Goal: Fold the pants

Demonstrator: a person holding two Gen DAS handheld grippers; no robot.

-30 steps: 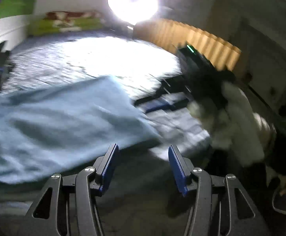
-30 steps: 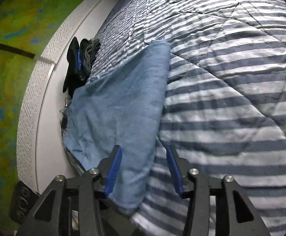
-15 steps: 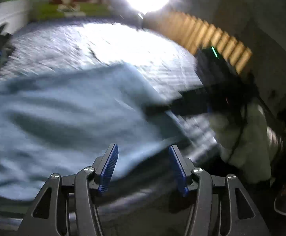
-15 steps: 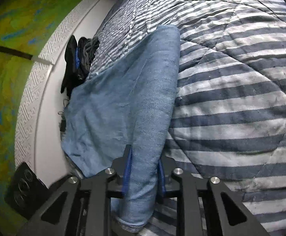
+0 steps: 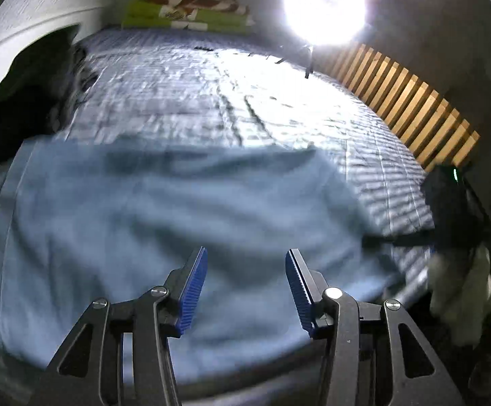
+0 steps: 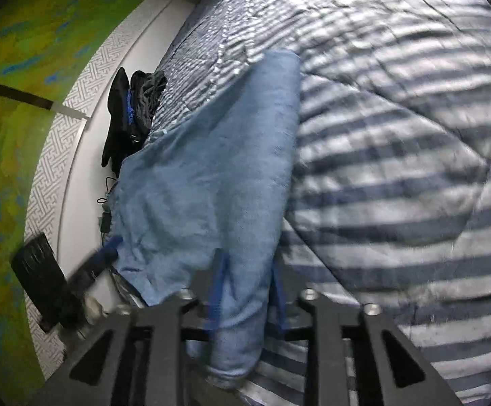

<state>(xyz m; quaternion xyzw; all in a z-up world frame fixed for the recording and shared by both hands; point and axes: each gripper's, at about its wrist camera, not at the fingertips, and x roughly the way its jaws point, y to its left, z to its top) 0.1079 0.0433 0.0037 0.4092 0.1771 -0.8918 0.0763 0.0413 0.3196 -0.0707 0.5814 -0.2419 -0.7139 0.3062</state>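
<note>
Nearest, at the bottom of the left wrist view, the left gripper (image 5: pixel 245 286) is seen with its blue-padded fingers spread wide apart and nothing between them. Just beyond them, light blue pants (image 5: pixel 164 223) are spread across the lower and middle frame on a striped quilt (image 5: pixel 232 101). Farther off, a dark bundle of clothes (image 5: pixel 19 108) is seen at the left edge, a wooden slatted panel (image 5: pixel 411 101) at the right, and a bright lamp (image 5: pixel 325 6) at the top.

At the bottom of the right wrist view, the right gripper (image 6: pixel 247 291) is seen with its fingers closed in on a fold at the near edge of the pants (image 6: pixel 211 176), which run up through the centre of the frame. The quilt (image 6: pixel 397 135) fills the right side. A green wall (image 6: pixel 15 84) fills the upper left.
</note>
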